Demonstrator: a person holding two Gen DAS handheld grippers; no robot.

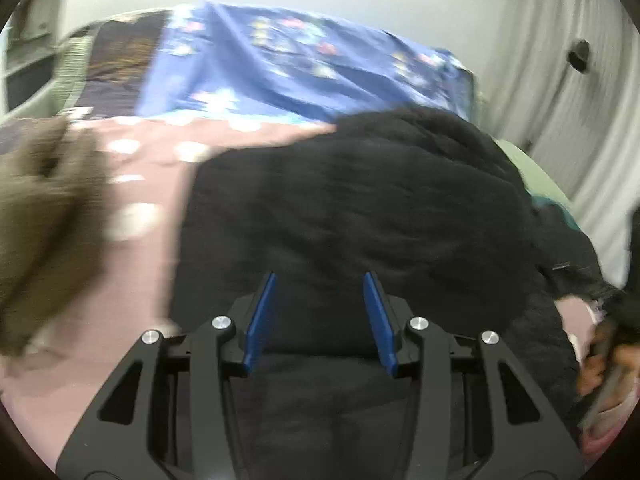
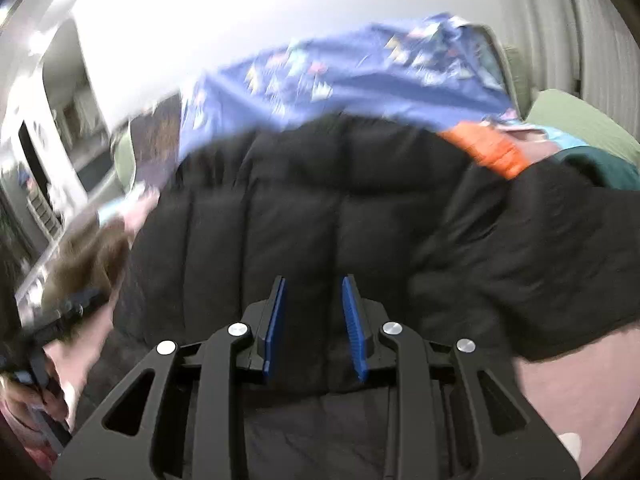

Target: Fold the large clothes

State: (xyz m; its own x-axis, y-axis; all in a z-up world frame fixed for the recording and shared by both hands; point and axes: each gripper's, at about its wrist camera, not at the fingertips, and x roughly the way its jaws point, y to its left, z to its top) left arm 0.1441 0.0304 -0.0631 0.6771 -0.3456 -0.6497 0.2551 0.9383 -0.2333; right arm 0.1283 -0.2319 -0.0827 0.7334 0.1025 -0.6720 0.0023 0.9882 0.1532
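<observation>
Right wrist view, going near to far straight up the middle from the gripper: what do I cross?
right gripper → black quilted jacket → blue patterned sheet → pale wall

One black jacket, one blue patterned sheet, two grippers.

Both the left gripper and the right gripper have black angular frames, silver round screws and ribbed blue pads.
</observation>
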